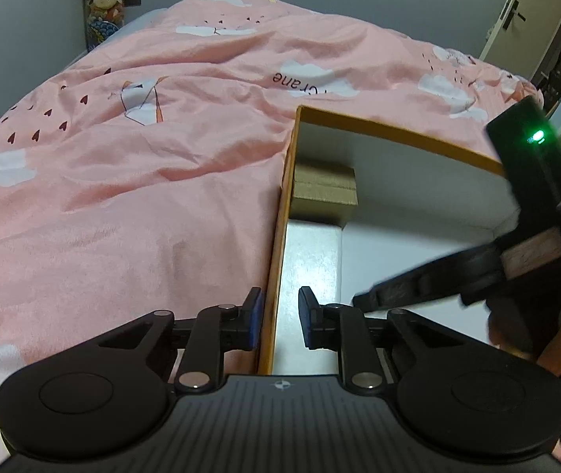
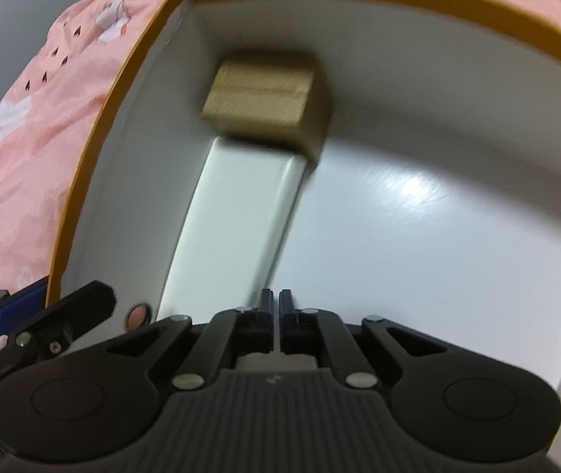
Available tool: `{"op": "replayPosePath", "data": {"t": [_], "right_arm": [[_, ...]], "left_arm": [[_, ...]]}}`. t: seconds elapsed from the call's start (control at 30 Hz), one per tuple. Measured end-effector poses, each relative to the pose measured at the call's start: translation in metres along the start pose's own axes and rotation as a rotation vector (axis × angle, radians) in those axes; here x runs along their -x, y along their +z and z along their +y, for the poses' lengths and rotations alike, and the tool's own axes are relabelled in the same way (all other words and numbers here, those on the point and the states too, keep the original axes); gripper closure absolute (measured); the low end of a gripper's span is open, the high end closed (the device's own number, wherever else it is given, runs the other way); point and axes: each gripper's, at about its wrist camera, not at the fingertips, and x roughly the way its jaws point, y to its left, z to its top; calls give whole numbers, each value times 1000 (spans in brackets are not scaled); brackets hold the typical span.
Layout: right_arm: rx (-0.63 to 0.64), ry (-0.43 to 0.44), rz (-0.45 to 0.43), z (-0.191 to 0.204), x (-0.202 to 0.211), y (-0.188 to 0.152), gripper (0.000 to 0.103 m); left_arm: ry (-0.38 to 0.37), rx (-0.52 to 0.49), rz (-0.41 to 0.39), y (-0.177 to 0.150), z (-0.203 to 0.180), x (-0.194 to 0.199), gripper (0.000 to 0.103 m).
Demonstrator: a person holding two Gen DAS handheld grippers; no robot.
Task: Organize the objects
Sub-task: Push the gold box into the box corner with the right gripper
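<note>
Straddling the near left wall of an open orange-rimmed storage box [image 1: 399,130] on the bed, the left tongs [image 1: 278,317] have one blue pad outside and one inside the wall; a narrow gap shows beside the inner pad, so I read them as closing onto the wall but not clearly pinching it. The right tongs [image 2: 276,307] hang inside the box over its white floor, clenched with only a slit between the tips and nothing gripped. The box sits on a pink quilt [image 1: 142,177], and inside it a small brown cardboard carton [image 2: 260,94] stands in the far left corner, touching a long flat white box [image 2: 233,228] that lies along the left wall. The carton looks light and stiff, with matte sides that should grip well; taking it across its two opposite side faces seems safest. The white box looks glossy and lies low, so I judge it slippery and awkward to take except by an exposed long edge. The storage box wall is thin card and could bend if pulled hard. The left view alone shows the quilt's spread, a hanging stack of plush toys [image 1: 105,0] and a door [image 1: 525,12]; the right view alone shows the whole floor of the box.
</note>
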Motion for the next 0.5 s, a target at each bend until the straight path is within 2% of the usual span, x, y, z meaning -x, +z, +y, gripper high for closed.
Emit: {"op": "replayPosePath", "data": {"t": [0.17,0.27,0.37,0.5], "right_arm": [[-31,-51,-118,-17,23,22,98],[-12,-117,-183,-22,29,38,98],[12,-155,-198,-14,21,48,98],[25,-134,-199,-10,15,53,98]], "left_arm": [[-12,6,-15,3,1,0,79],[-12,8,-17,5,2,-2,79],[-14,15,-15,8,3,-4,79],[-34,26,-3,10,6,-8,79]]}}
